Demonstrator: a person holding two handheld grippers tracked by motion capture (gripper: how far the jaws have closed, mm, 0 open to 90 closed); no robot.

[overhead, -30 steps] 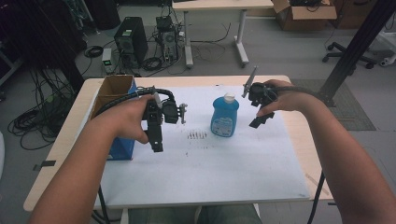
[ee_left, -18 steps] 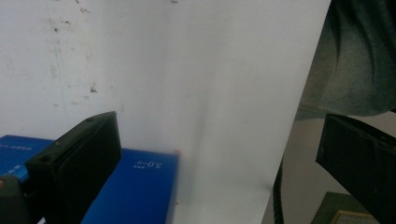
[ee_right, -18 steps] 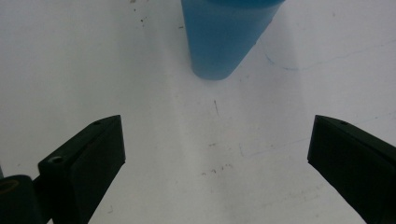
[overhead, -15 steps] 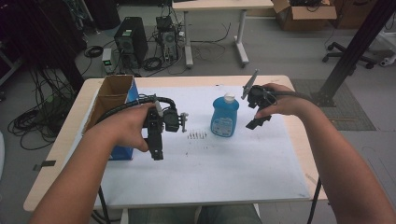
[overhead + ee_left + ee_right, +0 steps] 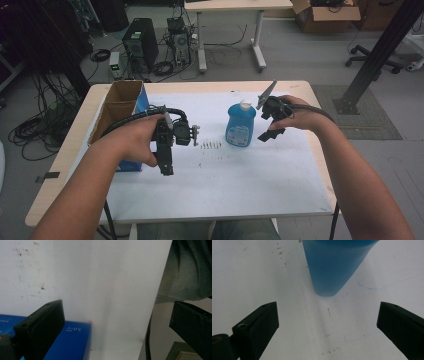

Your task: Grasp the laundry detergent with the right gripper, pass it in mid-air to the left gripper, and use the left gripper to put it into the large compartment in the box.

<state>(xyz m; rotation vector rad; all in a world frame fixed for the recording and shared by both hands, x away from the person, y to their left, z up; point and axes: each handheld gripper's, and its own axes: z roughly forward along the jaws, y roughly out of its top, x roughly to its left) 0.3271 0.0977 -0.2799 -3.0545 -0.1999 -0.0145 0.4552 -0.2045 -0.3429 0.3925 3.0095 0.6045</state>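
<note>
My right gripper (image 5: 268, 114) hangs wide open just right of the bottle (image 5: 240, 125), mid-table. My left gripper (image 5: 167, 150), also open, idles near the box (image 5: 120, 107). Next: close in, straddle the bottle.

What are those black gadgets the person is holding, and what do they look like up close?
They are two handheld grippers. The left gripper is a black, blocky body with a thick black cable looping back over the arm. The right gripper is also black, with a grey three-cornered plate on top. Each ends in two flat, rectangular black jaws with small round holes. The forearms are bare, with no sleeves in sight.
</note>
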